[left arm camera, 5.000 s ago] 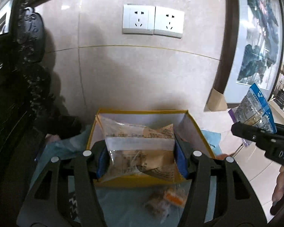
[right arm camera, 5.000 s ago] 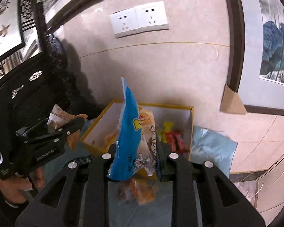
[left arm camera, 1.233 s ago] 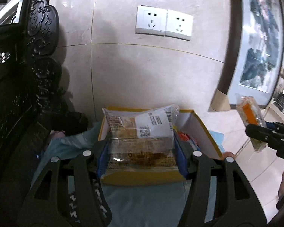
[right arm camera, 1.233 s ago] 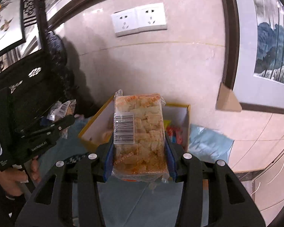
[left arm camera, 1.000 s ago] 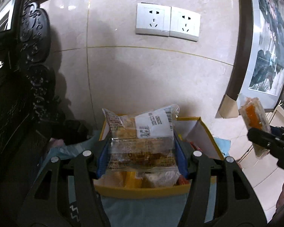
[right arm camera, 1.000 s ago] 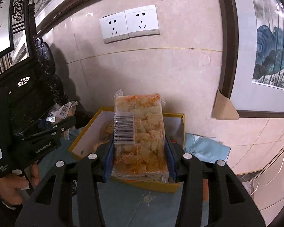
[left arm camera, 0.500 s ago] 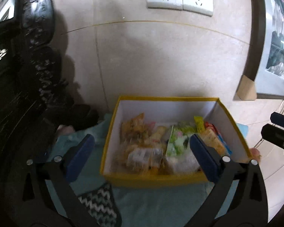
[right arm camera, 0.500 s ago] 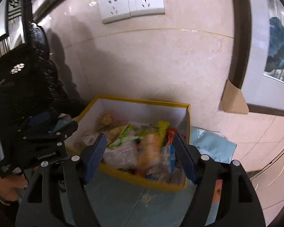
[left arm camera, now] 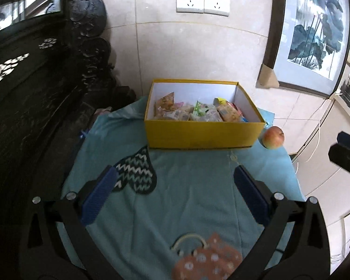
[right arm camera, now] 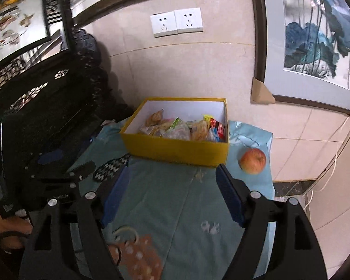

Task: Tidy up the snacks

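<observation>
Snacks (left arm camera: 193,114) all piled in a yellow box (left arm camera: 200,136), low against its white inside walls. Crinkly bags in tan, green, red and clear, packed close and touching. Box sitting at 12 o'clock on a teal cloth (left arm camera: 186,200), far end near the tiled wall. Seen from the right wrist too: same snacks (right arm camera: 186,128), same yellow box (right arm camera: 175,150), a bit toward 11 o'clock.

Just beside the box, at its 3 o'clock corner, a red apple (left arm camera: 273,137), apart from the box or maybe barely touching, hard to tell. Clear gap beside it in the right view (right arm camera: 253,161).

Near the box at 7 o'clock, a dark heart patch with white zigzags (left arm camera: 136,175) on the cloth. Down at 6 o'clock, a brown spotty pouch with a ring handle (left arm camera: 205,259), blurry.

Left gripper (left arm camera: 175,193) spread wide, blue pads (left arm camera: 98,197) far apart, holding nothing, hovering over bare cloth well back from the box. Right gripper (right arm camera: 172,191) spread wide too, nothing between its pads (right arm camera: 229,198), also back from the box.

Up at 12 o'clock on the wall, two white sockets (left arm camera: 201,1). At 2 o'clock, a framed painting (left arm camera: 315,35). At 9 o'clock, dark carved wood furniture (left arm camera: 35,81).
</observation>
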### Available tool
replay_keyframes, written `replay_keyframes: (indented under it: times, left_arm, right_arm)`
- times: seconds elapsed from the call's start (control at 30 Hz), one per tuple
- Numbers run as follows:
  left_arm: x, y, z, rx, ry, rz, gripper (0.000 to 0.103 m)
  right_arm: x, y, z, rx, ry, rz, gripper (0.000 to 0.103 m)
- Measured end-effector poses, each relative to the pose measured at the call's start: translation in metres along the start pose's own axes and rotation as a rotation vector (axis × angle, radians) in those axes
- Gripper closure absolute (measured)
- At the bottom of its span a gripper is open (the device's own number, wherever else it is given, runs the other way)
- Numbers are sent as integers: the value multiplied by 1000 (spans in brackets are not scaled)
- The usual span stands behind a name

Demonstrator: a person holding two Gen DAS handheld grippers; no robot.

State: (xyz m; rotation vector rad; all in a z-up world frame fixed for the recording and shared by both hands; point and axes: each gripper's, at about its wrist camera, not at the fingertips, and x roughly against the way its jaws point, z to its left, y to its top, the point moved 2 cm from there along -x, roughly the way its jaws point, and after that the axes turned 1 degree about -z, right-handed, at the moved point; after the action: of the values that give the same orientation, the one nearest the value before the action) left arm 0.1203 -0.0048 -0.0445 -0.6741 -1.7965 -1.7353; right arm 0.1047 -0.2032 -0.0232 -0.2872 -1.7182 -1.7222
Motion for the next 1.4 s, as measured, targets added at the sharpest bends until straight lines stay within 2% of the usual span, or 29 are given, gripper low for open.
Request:
replay_keyframes:
  times: [0.3,0.57,0.77,1.0,1.3,1.4]
  left_arm:
    - [33,-21,8,17,6,-2,2]
    - [42,-28,14,9,9,-7,2]
    - [48,-28,16,-16,57,-27,2]
    - [59,-22,12,-2,31,-50,2]
    - [70,-18,1,-42,31,-59,2]
    - [77,-20,-3,-57,19,-98,2]
  right_arm:
    - [36,-20,14,4,-24,-24,26]
    - [41,-27,19,-5,-31,-17,26]
    - [41,-30,22,0,-30,-7,26]
    - [44,-31,24,15,-34,-11,26]
    - [51,-31,24,14,-43,-24,26]
    - [52,-31,25,19,-44,-28,26]
